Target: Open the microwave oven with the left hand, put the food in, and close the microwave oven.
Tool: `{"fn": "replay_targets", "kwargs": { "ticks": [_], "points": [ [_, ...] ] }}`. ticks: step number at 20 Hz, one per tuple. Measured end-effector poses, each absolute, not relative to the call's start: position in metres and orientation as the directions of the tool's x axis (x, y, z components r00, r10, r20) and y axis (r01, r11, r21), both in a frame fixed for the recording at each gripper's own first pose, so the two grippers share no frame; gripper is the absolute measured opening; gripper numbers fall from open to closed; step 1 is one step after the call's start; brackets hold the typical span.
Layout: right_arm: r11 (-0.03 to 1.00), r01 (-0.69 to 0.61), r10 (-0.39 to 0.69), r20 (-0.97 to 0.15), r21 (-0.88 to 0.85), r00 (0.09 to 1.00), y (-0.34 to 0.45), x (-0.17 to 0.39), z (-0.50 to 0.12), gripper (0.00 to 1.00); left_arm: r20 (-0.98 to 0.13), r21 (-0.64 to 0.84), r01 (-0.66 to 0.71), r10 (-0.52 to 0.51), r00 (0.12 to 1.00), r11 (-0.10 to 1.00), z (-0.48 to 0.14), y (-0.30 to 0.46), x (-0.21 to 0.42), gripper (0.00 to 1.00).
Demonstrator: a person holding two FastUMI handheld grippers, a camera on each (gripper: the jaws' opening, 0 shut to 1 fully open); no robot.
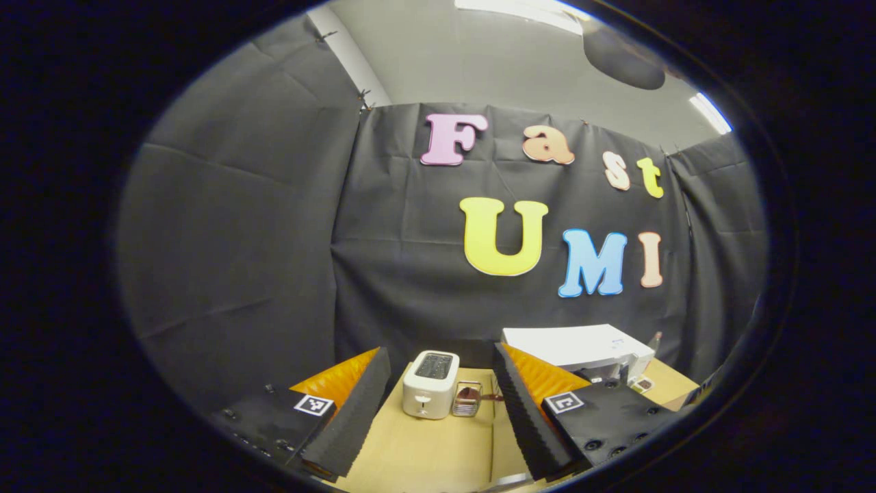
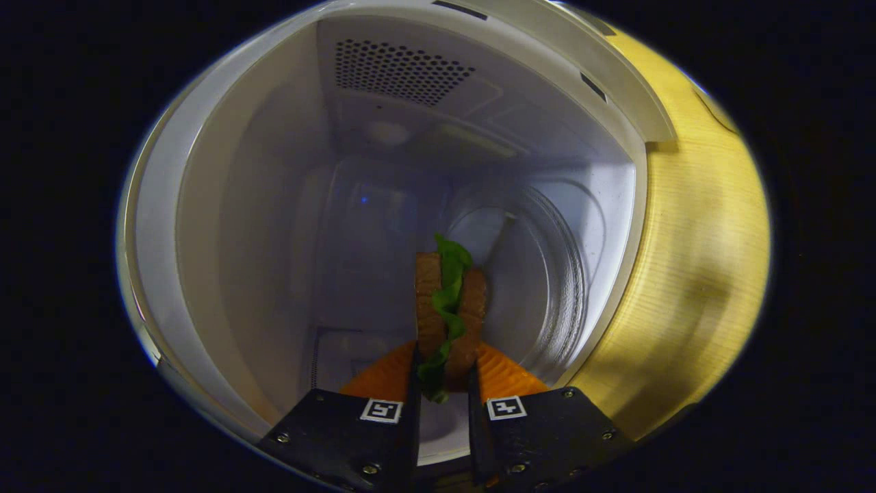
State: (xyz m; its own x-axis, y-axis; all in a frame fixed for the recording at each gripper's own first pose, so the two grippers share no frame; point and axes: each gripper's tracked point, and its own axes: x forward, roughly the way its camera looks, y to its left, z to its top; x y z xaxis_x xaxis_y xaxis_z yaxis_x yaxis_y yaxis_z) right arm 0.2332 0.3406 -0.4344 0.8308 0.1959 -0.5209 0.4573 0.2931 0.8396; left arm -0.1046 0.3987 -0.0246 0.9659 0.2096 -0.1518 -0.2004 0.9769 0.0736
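In the right gripper view my right gripper (image 2: 445, 350) is shut on the food, a sandwich (image 2: 448, 308) of two brown slices with green lettuce between them. It holds the sandwich on edge just inside the open microwave's white cavity (image 2: 383, 219), beside the glass turntable (image 2: 554, 274). This view is rolled, so the wooden table (image 2: 691, 260) appears on the right. In the left gripper view my left gripper (image 1: 441, 352) stands open and empty above the table, well back from the white microwave (image 1: 575, 342) at the right.
A white toaster (image 1: 430, 383) stands on the wooden table (image 1: 424, 452) straight ahead of the left gripper, with a small metal rack (image 1: 467, 399) next to it. Black cloth walls close the booth behind.
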Motion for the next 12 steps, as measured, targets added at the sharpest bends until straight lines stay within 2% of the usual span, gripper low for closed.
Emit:
{"fn": "replay_targets", "kwargs": {
  "ticks": [2,5,8,12],
  "points": [
    [0.337,0.477,0.208,-0.558,0.812,0.803,0.336,0.227,-0.436,0.39,-0.151,0.084,-0.173,0.184,0.971,0.981,-0.027,0.391,-0.093,0.97],
    [0.362,0.488,0.22,-0.582,0.794,0.783,0.331,0.214,-0.43,0.45,-0.141,0.085,-0.131,0.142,0.98,0.988,-0.026,0.376,-0.079,0.97],
    [0.41,0.486,0.217,-0.6,0.772,0.77,0.319,0.196,-0.422,0.59,-0.142,0.079,-0.098,0.109,0.984,0.992,-0.03,0.363,-0.07,0.97],
    [0.506,0.416,0.218,-0.579,0.755,0.786,0.302,0.17,-0.403,0.58,-0.135,0.056,-0.059,0.066,0.989,0.997,-0.031,0.344,-0.062,0.96]
  ]
}}
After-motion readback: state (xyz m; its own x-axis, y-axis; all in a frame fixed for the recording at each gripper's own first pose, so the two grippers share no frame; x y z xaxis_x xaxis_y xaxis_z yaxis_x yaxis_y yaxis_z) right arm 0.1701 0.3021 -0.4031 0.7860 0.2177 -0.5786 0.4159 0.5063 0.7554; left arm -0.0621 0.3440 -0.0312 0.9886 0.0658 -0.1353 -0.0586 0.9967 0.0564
